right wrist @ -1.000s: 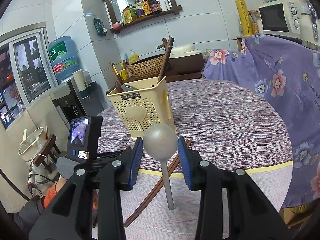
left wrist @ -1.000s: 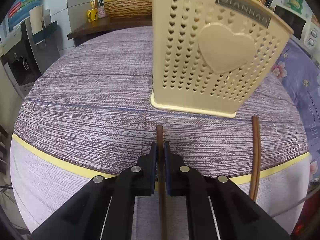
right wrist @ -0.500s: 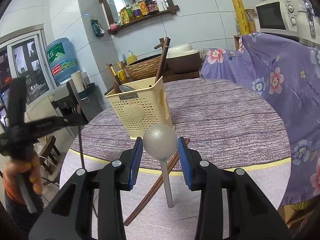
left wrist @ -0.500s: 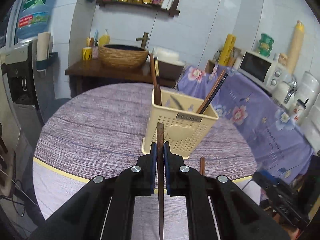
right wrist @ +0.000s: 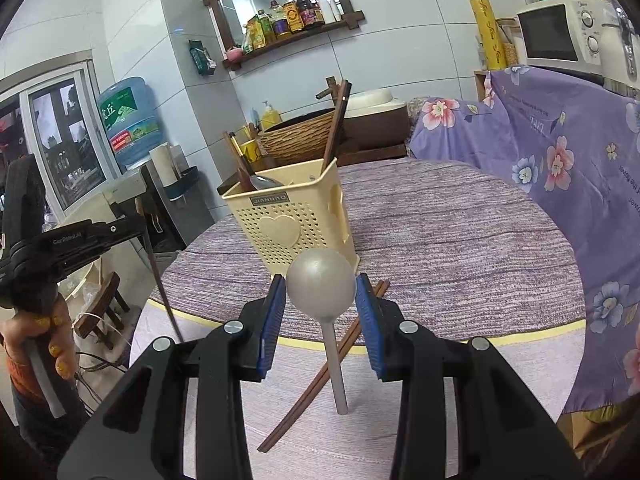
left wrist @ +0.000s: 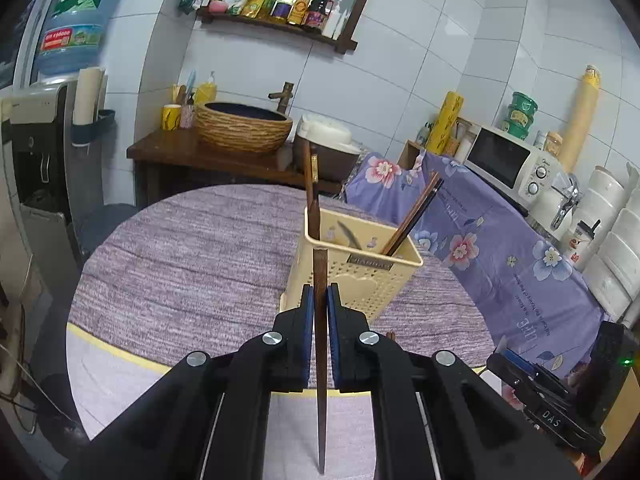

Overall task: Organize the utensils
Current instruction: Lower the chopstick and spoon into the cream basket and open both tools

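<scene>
My left gripper is shut on a dark wooden chopstick, which stands upright in the air before the cream utensil holder. From the right wrist view the left gripper hangs left of the holder, with its chopstick pointing down past the table edge. My right gripper is shut on the bowl of a grey spoon, whose handle hangs down. A pair of brown chopsticks lies on the round purple table below it. The holder has chopsticks and a spoon in it.
A purple floral cloth covers furniture right of the table, with a microwave on it. Behind the table stands a wooden stand with a woven basin. A water dispenser is at the left. A person's hand holds the left gripper.
My left gripper has risen from just above the table, chopstick still clamped, and now looks down over the holder's top. The right gripper and its spoon have stayed put.
</scene>
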`<state>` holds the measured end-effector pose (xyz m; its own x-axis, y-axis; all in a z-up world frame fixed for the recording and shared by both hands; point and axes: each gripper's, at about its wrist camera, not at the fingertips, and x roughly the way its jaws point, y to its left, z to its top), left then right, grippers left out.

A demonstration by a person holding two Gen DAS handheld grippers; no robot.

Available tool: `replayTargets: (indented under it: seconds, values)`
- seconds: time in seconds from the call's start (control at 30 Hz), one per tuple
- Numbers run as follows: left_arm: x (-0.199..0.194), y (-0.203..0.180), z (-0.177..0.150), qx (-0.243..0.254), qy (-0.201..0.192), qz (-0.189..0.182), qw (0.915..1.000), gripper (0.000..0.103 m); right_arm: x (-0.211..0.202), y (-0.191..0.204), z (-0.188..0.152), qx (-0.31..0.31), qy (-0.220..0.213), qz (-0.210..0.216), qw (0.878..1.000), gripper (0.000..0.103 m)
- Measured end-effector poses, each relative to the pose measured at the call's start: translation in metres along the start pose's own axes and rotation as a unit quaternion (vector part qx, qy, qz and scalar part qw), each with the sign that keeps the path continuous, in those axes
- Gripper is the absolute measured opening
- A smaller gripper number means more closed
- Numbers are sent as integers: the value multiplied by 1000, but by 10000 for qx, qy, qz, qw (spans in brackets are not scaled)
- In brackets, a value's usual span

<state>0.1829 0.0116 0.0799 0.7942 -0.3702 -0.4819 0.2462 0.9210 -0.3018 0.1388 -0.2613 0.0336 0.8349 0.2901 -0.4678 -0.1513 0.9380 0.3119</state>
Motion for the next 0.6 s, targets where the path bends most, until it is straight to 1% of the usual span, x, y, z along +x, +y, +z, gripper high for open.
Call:
replayTargets:
  seconds: [0.13, 0.23, 0.3, 0.43, 0.6]
  values:
    - [-2, -4, 18, 77, -134, -50, 9999, 8, 0, 5, 18, -24, -65, 194, 9998, 37]
    - [-5, -11, 40, 197, -304, -65, 9993, 8, 4, 9, 38, -69, -94, 332, 9994, 37]
    - [-6, -20, 61, 325, -406, -71, 9986, 8, 6, 13, 57, -125, -141, 418, 9989, 37]
    - [-9, -33, 101, 422, -534, -149, 9976, 8, 10, 23, 102, -162, -274, 511, 9982, 37]
    - [-19, -50, 153, 503, -929, -63, 9944, 8, 16, 39, 160, -207, -510, 517, 9971, 37]
